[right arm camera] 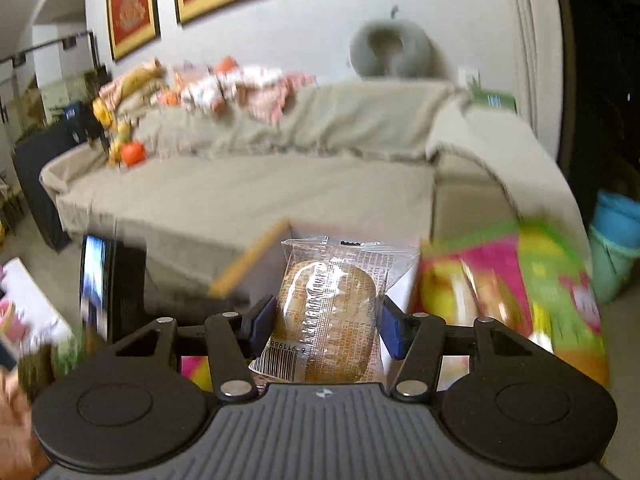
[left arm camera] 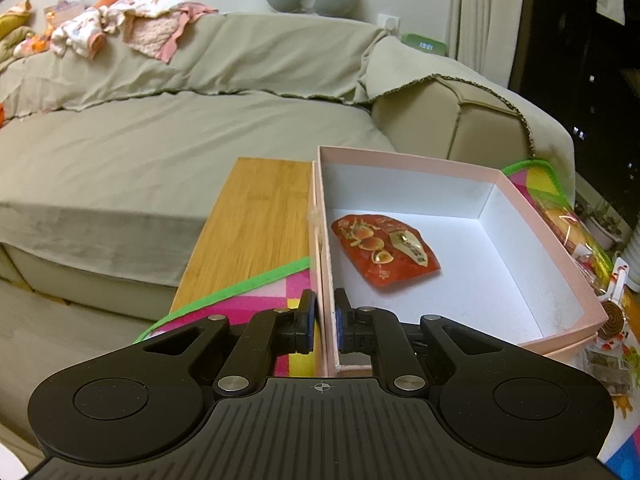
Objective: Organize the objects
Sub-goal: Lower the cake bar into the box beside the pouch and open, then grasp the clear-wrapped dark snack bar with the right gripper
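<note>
A beige sofa (left arm camera: 168, 128) filled the left of the left wrist view, with a heap of clothes (left arm camera: 116, 28) on its back. In front of it stood a wooden table (left arm camera: 256, 232) carrying a bright play mat (left arm camera: 240, 312). The left gripper (left arm camera: 325, 320) was pinched tight on the near left wall of a pink box (left arm camera: 532, 216), one pad outside and one inside. A red snack packet (left arm camera: 384, 256) lay flat on the box's white floor, toward its left side. More wrapped snacks (left arm camera: 608, 288) lay on the mat right of the box.

In the right wrist view, the right gripper (right arm camera: 326, 320) was clamped on a clear-wrapped bun (right arm camera: 328, 320), held upright between its blue pads (right arm camera: 262, 320), above the blurred mat (right arm camera: 520, 288) and table.
</note>
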Motion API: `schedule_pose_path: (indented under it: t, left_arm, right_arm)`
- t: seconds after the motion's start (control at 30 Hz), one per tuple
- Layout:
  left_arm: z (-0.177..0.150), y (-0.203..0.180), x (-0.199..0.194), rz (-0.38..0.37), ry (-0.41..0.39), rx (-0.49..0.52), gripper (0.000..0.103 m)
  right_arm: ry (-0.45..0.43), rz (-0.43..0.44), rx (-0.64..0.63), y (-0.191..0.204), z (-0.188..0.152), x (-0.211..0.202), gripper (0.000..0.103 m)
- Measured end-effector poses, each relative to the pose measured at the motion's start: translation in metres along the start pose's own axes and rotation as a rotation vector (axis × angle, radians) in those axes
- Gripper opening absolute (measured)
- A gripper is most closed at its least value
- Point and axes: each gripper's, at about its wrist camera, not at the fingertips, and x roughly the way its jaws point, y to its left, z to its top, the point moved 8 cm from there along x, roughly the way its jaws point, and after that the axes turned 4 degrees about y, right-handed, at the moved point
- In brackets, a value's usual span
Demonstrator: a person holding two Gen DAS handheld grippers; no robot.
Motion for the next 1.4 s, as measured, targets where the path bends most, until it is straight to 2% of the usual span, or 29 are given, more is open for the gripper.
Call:
schedule_pose_path:
  t: [0.13,0.17,0.2,0.27,0.37,0.47,0.63,0.93,1.1,1.2,1.3,1.4]
  left_arm:
    - [-0.001,0.001,0.0,-0.002,0.001,-0.005,0.012]
    - [-0.001,0.001,-0.001,-0.003,0.002,-0.005,0.012]
    - [-0.001,0.001,-0.001,-0.003,0.001,-0.005,0.011]
    - [-0.001,0.002,-0.001,-0.004,0.0,-0.002,0.012]
    - [-0.001,0.002,-0.001,-0.007,0.001,-0.002,0.012]
    - [-0.001,0.003,-0.001,-0.006,0.0,-0.007,0.012]
    - [-0.002,0.003,0.0,-0.01,0.0,-0.017,0.012]
    - [-0.003,0.002,-0.001,-0.004,0.002,-0.018,0.011]
    - [-0.004,0.002,-0.002,0.001,0.004,-0.009,0.011]
    - [-0.004,0.001,-0.002,0.004,0.006,-0.006,0.012]
    - [-0.005,0.001,-0.003,0.007,0.005,-0.003,0.012]
    - [-0.005,0.001,-0.003,0.006,0.005,-0.003,0.012]
  right_arm:
    - [-0.028,0.058,0.039,0.008,0.04,0.031,0.055]
    - [-0.014,0.071,0.052,0.01,0.046,0.044,0.057]
    - [0.011,0.092,0.064,0.011,0.048,0.056,0.065]
    - [0.06,0.105,0.1,0.009,0.044,0.076,0.067]
    - [0.088,0.11,0.144,0.001,0.031,0.084,0.068]
    - [0.08,0.072,0.16,-0.018,0.015,0.072,0.069]
    - [0.049,-0.072,0.11,-0.053,-0.017,0.039,0.078]
    - [0.158,-0.31,0.088,-0.107,-0.114,0.003,0.086]
    - [0.213,-0.289,0.128,-0.114,-0.142,0.01,0.092]
    - [0.22,-0.262,0.143,-0.115,-0.145,0.019,0.092]
    - [0.22,-0.236,0.164,-0.116,-0.143,0.03,0.099]
    - [0.213,-0.234,0.201,-0.124,-0.14,0.04,0.101]
